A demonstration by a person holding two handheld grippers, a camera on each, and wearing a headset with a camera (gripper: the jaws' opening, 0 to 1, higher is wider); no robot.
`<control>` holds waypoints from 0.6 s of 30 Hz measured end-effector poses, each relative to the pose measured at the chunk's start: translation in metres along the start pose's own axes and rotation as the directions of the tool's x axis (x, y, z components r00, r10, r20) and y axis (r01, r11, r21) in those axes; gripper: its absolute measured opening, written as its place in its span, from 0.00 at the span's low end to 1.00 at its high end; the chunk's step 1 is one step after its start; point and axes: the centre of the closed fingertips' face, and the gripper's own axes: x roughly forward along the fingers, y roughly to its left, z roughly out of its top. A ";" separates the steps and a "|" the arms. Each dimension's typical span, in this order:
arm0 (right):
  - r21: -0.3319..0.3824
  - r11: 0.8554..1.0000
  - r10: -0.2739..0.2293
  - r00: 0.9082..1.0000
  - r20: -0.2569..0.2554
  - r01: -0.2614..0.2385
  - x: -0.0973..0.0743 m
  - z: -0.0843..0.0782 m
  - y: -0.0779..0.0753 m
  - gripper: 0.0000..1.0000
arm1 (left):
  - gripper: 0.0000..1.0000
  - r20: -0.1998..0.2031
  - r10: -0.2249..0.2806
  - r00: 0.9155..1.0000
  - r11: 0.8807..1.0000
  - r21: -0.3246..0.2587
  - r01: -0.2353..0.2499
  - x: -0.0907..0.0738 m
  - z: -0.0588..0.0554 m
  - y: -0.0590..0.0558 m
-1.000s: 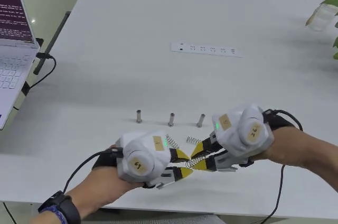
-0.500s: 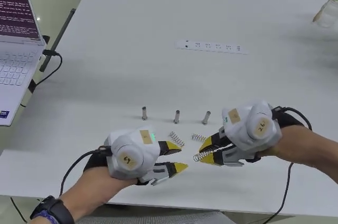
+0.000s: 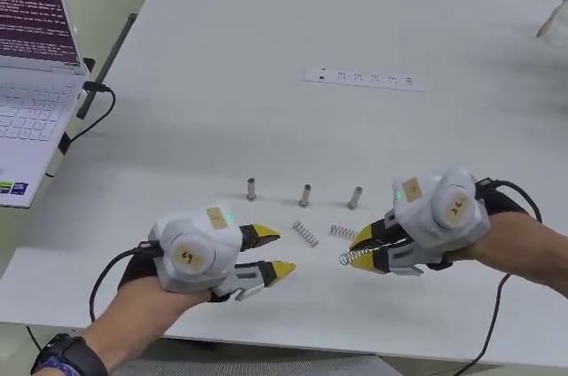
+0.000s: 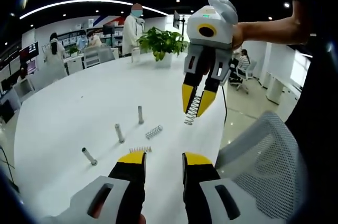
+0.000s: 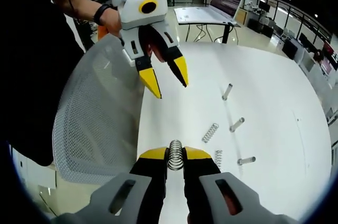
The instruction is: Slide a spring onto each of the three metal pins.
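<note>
right gripper [image 3: 362, 250] clamped on spring [image 3: 349, 258], probably end-out to thread onto pins [image 3: 304, 195], all bare; left gripper [image 3: 284, 250] apart, empty, standing clear.

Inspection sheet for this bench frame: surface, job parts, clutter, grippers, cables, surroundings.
Surface: white table, no spills seen.
Job's things: left pin, middle pin and right pin upright in a row, all bare; left loose spring and right loose spring lying near them; third spring held.
Clutter: power strip farther back; laptop open at the left.
Grippers: left gripper open, empty; right gripper shut on third spring.
Cables: black cable by laptop; lead trailing from left gripper.
Surroundings: mesh chair, plant, people at the back.
</note>
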 end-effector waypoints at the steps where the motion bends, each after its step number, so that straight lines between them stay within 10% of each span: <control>1: 0.000 1.000 -0.001 1.000 -0.001 0.001 0.000 0.000 -0.001 0.08 | 0.21 -0.001 0.006 1.000 1.000 -0.004 -0.006 -0.002 -0.002 0.002; 18: -0.012 1.000 0.005 1.000 -0.020 -0.006 0.019 0.015 -0.020 0.08 | 0.32 -0.006 0.134 0.991 0.987 -0.094 -0.134 -0.043 -0.028 0.037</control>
